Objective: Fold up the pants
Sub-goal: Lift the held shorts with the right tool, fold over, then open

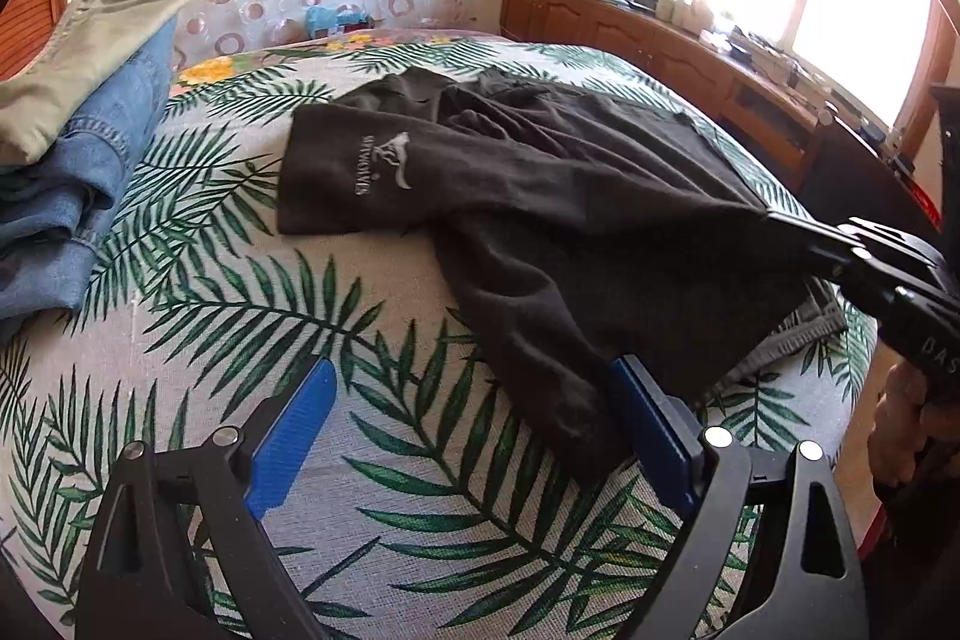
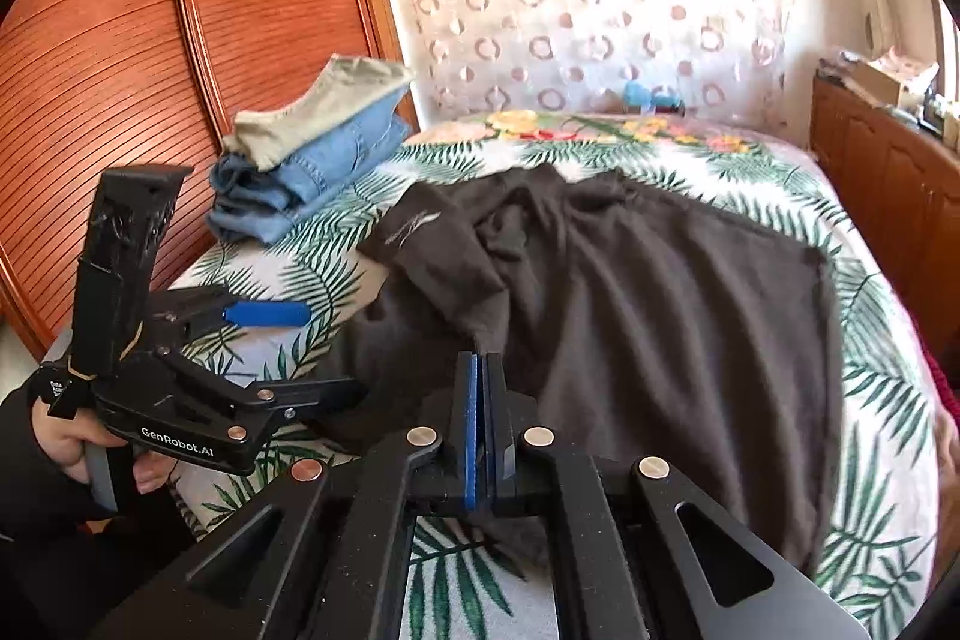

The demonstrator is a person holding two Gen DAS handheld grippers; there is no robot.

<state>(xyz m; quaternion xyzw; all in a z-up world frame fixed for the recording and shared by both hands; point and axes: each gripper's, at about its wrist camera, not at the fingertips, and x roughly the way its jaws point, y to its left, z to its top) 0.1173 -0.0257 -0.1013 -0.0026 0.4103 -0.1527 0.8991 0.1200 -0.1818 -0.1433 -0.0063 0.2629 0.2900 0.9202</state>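
Note:
Dark grey pants (image 1: pixel 540 196) with a pale logo lie rumpled on the leaf-print bed (image 1: pixel 252 304); they also show in the right wrist view (image 2: pixel 660 316). My left gripper (image 1: pixel 474 424) is open, its blue pads wide apart, low over the bed at the pants' near edge; one pad (image 1: pixel 651 424) touches the cloth. It shows in the right wrist view (image 2: pixel 264 313) at the left. My right gripper (image 2: pixel 480 370) is shut on a fold of the pants and lifts it; in the left wrist view its fingertips (image 1: pixel 780 223) pinch the cloth at the right.
A stack of folded jeans and khaki pants (image 1: pixel 78 130) sits at the bed's left side, also in the right wrist view (image 2: pixel 312 148). A wooden cabinet (image 1: pixel 660 46) with clutter runs along the right. A wooden wardrobe (image 2: pixel 150 70) stands left of the bed.

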